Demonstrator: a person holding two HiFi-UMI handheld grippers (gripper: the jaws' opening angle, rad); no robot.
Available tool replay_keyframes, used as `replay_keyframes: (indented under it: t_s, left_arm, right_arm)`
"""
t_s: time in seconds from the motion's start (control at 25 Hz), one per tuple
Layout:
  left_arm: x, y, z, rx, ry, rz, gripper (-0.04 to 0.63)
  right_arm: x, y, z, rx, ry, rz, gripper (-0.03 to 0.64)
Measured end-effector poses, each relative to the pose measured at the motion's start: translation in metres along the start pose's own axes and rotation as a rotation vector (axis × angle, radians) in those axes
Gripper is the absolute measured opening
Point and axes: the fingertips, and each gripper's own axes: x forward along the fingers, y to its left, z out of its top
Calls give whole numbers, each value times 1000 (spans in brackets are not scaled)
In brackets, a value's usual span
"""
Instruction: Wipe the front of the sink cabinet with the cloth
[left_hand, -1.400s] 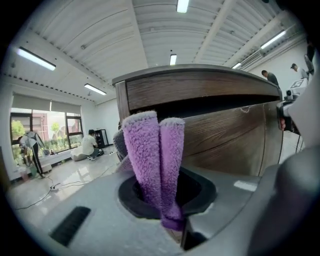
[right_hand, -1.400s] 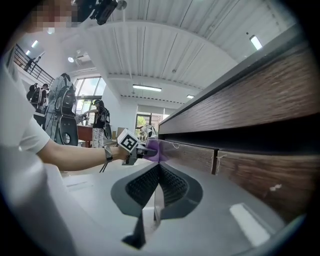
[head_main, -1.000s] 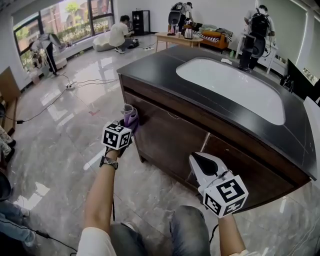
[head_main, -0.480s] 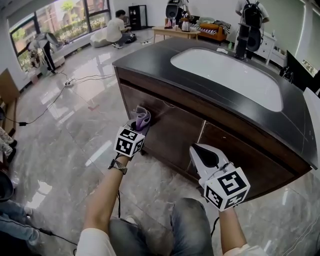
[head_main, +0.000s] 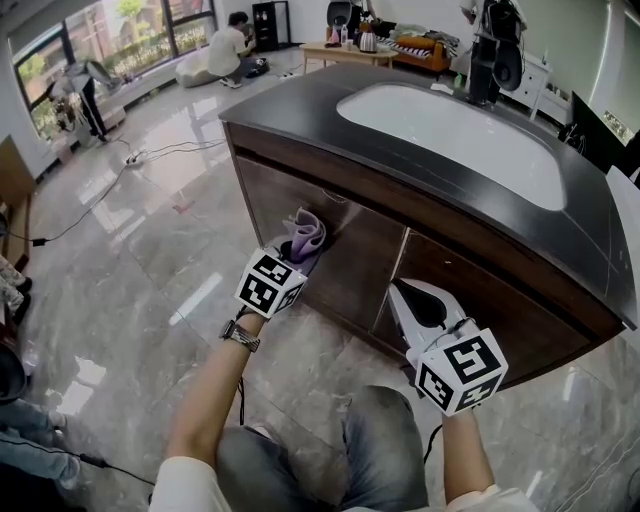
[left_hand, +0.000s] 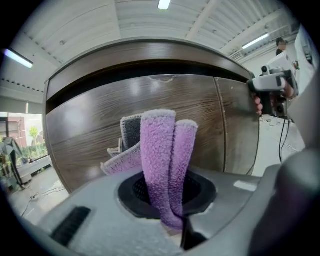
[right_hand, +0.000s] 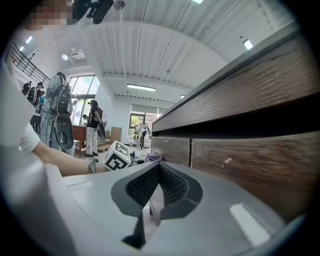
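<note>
Two cloth (left_hand: 158, 160) folds, left tool (left_hand: 173, 216)

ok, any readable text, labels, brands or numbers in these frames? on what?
No readable words, brands or numbers in any view.
On left cube of left gripper: black-and-white square code only, no letters.
On right cube of right gripper: same.
On cloth and cabinet front: no print.

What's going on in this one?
A person holds a two-jaw gripper in each hand, facing a dark wood sink cabinet. The left gripper is clamped on a folded purple terry cloth, held up at the cabinet's left door. The right gripper is shut and empty, near the right door.
</note>
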Motion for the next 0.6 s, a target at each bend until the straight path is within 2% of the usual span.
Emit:
replay_keyframes:
  t_s: [0.2,0.36,0.6]
  left_arm:
    - [6,-47,13,38,-39,-110,54]
    - [14,-87,23,64,-51,-246,54]
    - [20,-126,29,107,-75,-384,54]
  right_arm:
    - [-5,-6,-3,-11,9,-33,6]
    - [-11,-13,-9,-13,21,-49,6]
    - [-16,-17,-12,-13,26,-67,6]
